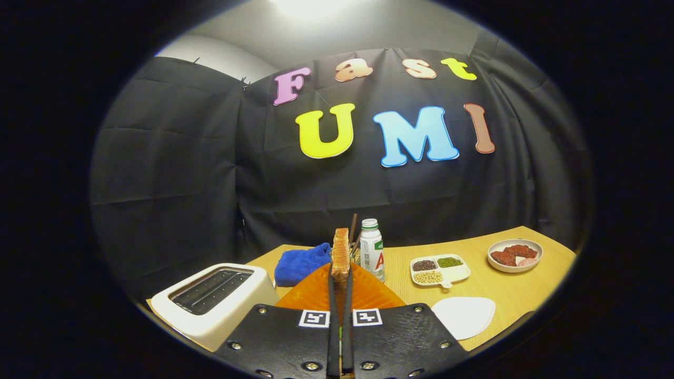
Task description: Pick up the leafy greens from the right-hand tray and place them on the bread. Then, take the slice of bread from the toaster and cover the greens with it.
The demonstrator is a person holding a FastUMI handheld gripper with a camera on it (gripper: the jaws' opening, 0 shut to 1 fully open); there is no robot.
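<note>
The jaws are closed edge-on around a slice of toast, both fingers pressing its flat faces, so it stands upright between them, lifted above an orange plate just ahead. Its crust looks browned, dry and porous: rigid but crumbly. A thin streak of green shows low in the gap between the fingers; whether that is the greens I cannot tell. To the left, close by, the toaster sits with smooth cream walls and dark slots that look vacant.

By my reading the covering step is in hand. Doing it well calls for tipping the slice flat, squaring it over whatever lies on the plate, lowering it gently and letting go only once it rests, with light pressure so the crumb does not crack.

Farther off on the pale wooden worktop lie a soft blue cloth, a bottle, a sectioned tray of dry grains and a bowl holding red pieces.
</note>
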